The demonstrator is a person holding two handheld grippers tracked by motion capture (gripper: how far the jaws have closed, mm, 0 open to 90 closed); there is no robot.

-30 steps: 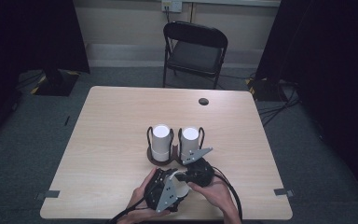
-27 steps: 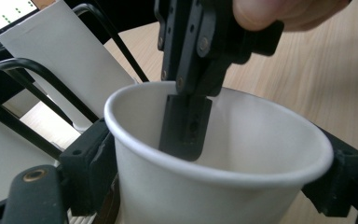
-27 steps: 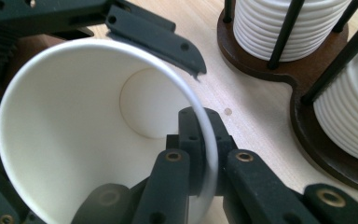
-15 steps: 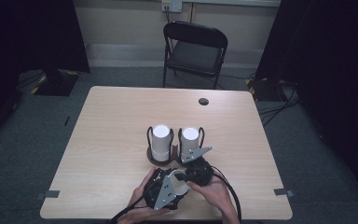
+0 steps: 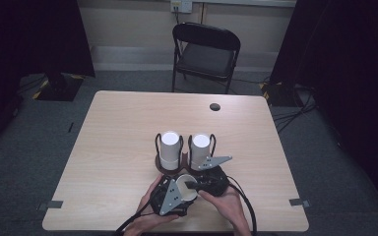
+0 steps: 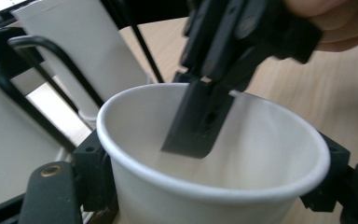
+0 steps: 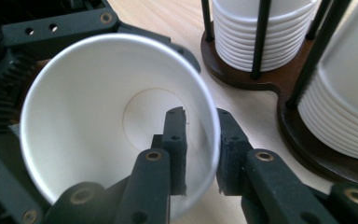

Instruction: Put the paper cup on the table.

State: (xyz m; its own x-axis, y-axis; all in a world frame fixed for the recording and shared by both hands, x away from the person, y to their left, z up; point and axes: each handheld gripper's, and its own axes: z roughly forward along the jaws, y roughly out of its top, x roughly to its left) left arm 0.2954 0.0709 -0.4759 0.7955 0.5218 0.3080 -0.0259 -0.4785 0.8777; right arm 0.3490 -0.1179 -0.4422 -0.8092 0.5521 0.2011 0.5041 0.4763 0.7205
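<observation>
- Left gripper (image 5: 177, 195) clamped the white paper cup (image 5: 186, 187) between its 2 jaws.
- Right gripper (image 7: 200, 151) pinched the cup's rim, 1 jaw inside.

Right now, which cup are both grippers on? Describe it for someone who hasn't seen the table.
On the wooden table, find the dark holder with two white cup stacks near the front edge. Just in front sits a single paper cup, the only one lying loose, its open mouth up, pinched between the left gripper and right gripper.

Black folding chair (image 5: 205, 51) behind wooden table (image 5: 123, 128), grey carpet (image 5: 39, 123).
</observation>
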